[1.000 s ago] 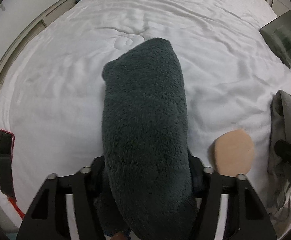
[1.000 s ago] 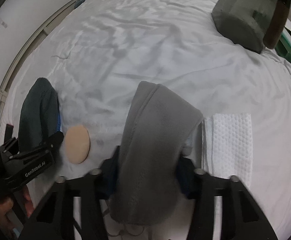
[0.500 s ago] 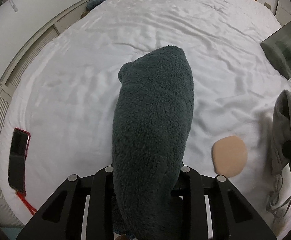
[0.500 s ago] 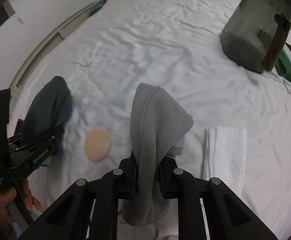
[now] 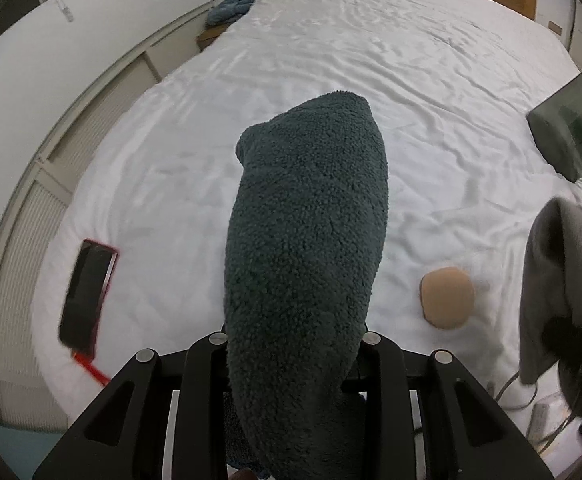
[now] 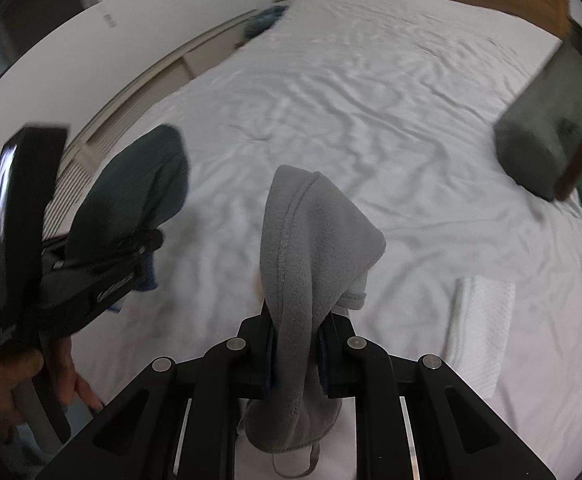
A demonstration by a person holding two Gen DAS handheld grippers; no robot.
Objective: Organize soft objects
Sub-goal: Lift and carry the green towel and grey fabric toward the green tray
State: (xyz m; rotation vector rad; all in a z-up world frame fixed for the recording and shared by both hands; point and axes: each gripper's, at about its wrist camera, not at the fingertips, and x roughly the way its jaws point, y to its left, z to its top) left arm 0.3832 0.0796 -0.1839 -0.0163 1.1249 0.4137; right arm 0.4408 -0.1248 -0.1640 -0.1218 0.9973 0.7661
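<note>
My left gripper (image 5: 291, 344) is shut on a fluffy dark teal cloth (image 5: 311, 216), which stands up between its jaws above the white bed (image 5: 371, 60). The same cloth (image 6: 139, 184) and left gripper (image 6: 131, 256) show at the left of the right wrist view, held by a person's hand (image 6: 7, 376). My right gripper (image 6: 295, 336) is shut on a grey fleece cloth (image 6: 315, 240), lifted off the bed (image 6: 371, 100). That grey cloth (image 5: 559, 280) hangs at the right edge of the left wrist view.
A round beige pad (image 5: 447, 298) lies on the sheet between the two cloths. A phone in a red case (image 5: 87, 288) lies near the bed's left edge. A folded white towel (image 6: 483, 320) lies right of the grey cloth. A dark grey bin (image 6: 547, 140) stands far right.
Both grippers closed on their cloths and rose, lifting the teal and grey cloths off the bed. The bed looks farther away and more of the room shows.
</note>
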